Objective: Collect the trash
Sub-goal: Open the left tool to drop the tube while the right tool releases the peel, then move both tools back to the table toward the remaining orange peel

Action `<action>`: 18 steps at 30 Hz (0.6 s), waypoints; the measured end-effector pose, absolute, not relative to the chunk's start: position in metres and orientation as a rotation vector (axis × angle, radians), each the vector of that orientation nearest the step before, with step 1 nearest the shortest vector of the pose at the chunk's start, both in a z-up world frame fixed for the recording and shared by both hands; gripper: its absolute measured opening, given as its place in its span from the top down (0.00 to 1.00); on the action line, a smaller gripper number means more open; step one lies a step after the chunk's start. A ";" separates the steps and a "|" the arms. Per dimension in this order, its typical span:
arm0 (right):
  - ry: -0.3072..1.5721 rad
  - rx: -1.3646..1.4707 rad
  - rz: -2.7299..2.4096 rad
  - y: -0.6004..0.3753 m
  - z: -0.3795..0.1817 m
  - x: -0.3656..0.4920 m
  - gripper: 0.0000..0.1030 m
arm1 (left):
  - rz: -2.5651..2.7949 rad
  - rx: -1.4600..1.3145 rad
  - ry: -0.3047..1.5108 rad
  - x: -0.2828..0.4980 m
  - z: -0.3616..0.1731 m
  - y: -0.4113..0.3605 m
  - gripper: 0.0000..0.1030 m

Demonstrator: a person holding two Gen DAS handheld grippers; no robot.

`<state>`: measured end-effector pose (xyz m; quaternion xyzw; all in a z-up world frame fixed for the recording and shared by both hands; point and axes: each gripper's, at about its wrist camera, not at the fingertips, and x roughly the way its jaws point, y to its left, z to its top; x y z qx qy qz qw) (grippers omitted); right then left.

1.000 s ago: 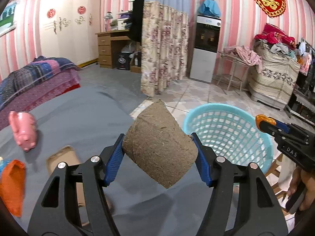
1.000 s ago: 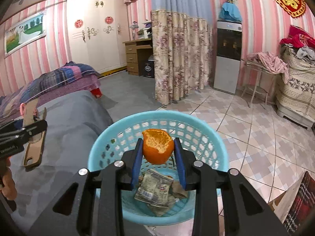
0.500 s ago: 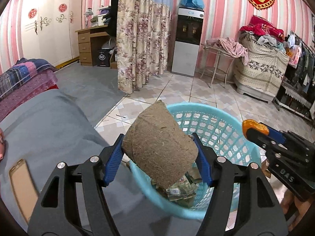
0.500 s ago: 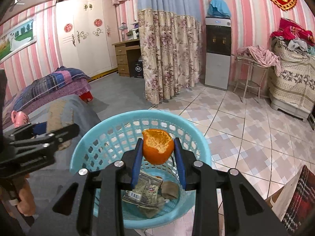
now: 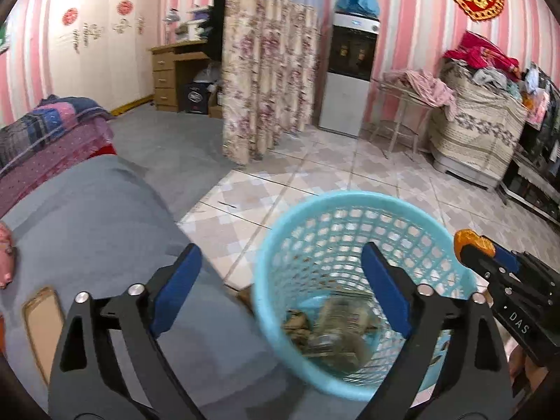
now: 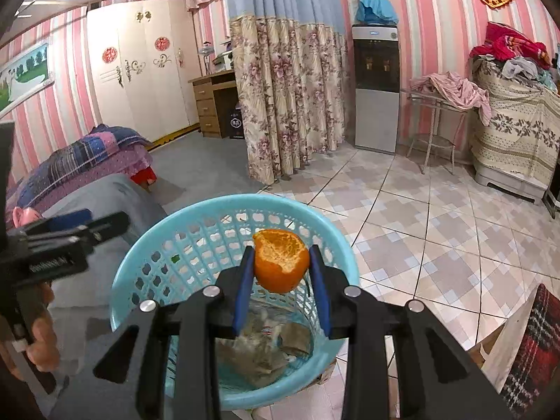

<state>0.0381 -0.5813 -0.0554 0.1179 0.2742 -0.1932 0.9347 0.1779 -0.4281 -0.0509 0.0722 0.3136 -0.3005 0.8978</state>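
Observation:
A light blue plastic basket [image 5: 353, 206] [image 6: 182, 224] stands on the tiled floor beside the grey bed. At its bottom lie wrappers and a brown lump of trash [image 5: 336, 332] [image 6: 266, 346], blurred. My left gripper [image 5: 280, 273] hangs over the basket's near rim; its jaws are opening wide and nothing is between them. My right gripper [image 6: 281, 262] is shut on a half-peeled orange [image 6: 281, 260] above the basket, and it shows at the right edge of the left wrist view [image 5: 469, 241].
The grey bed cover [image 5: 91, 224] fills the left. On it lie a flat tan card [image 5: 43, 325] and a pink toy [image 5: 5, 259]. A floral curtain [image 5: 266, 80], a water dispenser [image 5: 351, 73] and piled laundry [image 5: 479, 119] stand across the tiled floor. A plaid bag [image 6: 528, 353] sits at the right.
The left gripper swung right from over the bed to above the basket, then opened; the brown fibrous lump it held has left the jaws. The right gripper still grips the orange.

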 end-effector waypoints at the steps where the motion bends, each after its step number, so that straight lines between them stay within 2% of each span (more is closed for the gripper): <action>1: 0.561 0.240 -0.394 -0.579 -0.056 0.040 0.69 | -0.599 0.151 0.637 0.178 -0.050 -0.419 0.09; 8: 0.568 0.222 -0.383 -0.562 -0.063 0.058 0.66 | -0.512 0.126 0.656 0.183 -0.051 -0.371 0.07; 9: 0.569 0.206 -0.382 -0.558 -0.062 0.060 0.59 | -0.501 0.126 0.655 0.183 -0.050 -0.362 0.07; 10: 0.568 0.186 -0.386 -0.554 -0.063 0.061 0.40 | -0.493 0.129 0.653 0.183 -0.049 -0.358 0.07; 11: 0.559 0.168 -0.393 -0.550 -0.061 0.060 0.29 | -0.481 0.133 0.648 0.182 -0.049 -0.352 0.07; 14: 0.554 0.173 -0.378 -0.546 -0.058 0.061 0.29 | -0.454 0.139 0.641 0.180 -0.046 -0.333 0.06; 16: 0.544 0.182 -0.386 -0.546 -0.055 0.059 0.19 | -0.438 0.136 0.645 0.179 -0.045 -0.321 0.06; 18: 0.539 0.189 -0.382 -0.545 -0.054 0.059 0.13 | -0.427 0.134 0.645 0.178 -0.042 -0.313 0.06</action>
